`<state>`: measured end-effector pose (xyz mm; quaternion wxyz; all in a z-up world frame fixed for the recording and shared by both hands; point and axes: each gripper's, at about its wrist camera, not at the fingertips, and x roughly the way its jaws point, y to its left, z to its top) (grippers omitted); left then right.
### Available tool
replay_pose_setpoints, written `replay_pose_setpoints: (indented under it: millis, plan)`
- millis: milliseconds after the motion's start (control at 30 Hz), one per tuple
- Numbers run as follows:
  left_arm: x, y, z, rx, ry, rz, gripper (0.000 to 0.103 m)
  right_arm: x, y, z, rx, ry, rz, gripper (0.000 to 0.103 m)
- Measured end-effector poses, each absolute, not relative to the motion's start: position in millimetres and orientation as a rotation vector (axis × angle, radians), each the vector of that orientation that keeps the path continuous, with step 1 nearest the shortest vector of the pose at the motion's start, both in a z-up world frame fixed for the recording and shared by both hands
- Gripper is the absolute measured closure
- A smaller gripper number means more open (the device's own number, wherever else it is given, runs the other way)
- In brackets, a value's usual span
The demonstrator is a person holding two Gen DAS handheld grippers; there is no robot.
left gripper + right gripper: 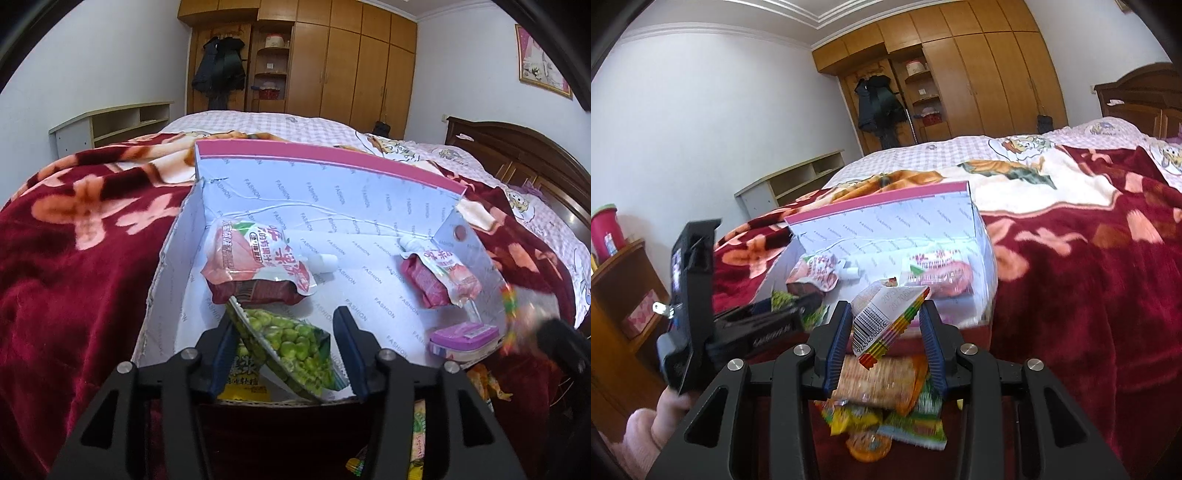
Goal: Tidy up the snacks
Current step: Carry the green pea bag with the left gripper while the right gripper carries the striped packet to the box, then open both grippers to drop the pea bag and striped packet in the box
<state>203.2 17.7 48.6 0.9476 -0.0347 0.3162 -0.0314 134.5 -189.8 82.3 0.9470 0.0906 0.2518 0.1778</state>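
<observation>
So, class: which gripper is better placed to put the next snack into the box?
Right. The right gripper already pinches a striped packet near the box, while the left gripper stands open around the green pea bag.

Open white box (280, 199) on bed, 2 pink pouches (258, 258) inside, green pea bag (291, 350) tilted at near wall

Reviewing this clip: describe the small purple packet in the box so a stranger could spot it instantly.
On the red blanket sits an open white box with a pink rim. Look in its near right corner, below the smaller pink pouch. The purple packet lies flat there, the only boxy, lilac thing among floppy pouches and a green pea bag.
</observation>
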Motion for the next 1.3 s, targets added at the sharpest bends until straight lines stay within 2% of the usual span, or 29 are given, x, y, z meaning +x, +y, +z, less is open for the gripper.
replay_pose_setpoints:
  millis: [100,700,1000,1133,1300]
  plan:
    - [203.0,17.0,48.0,-0.074,0.643,-0.068,0.045,149.1,-188.5,84.8,0.168,0.512,0.350,0.064]
    - [202.6,19.1,48.2,-0.082,0.651,-0.073,0.045,233.9,-195.6,84.7,0.134,0.519,0.233,0.064]
    - [196.3,15.3,51.6,-0.074,0.642,-0.082,0.032,249.3,-197.3,71.6,0.136,0.556,0.211,0.063]
    - [193.2,14.7,52.1,-0.076,0.641,-0.083,0.027,249.7,-198.3,71.6,0.140,0.560,0.206,0.049]
    - [188.6,15.5,54.3,-0.086,0.634,-0.093,0.024,246.1,-198.8,73.0,0.155,0.557,0.225,0.042]
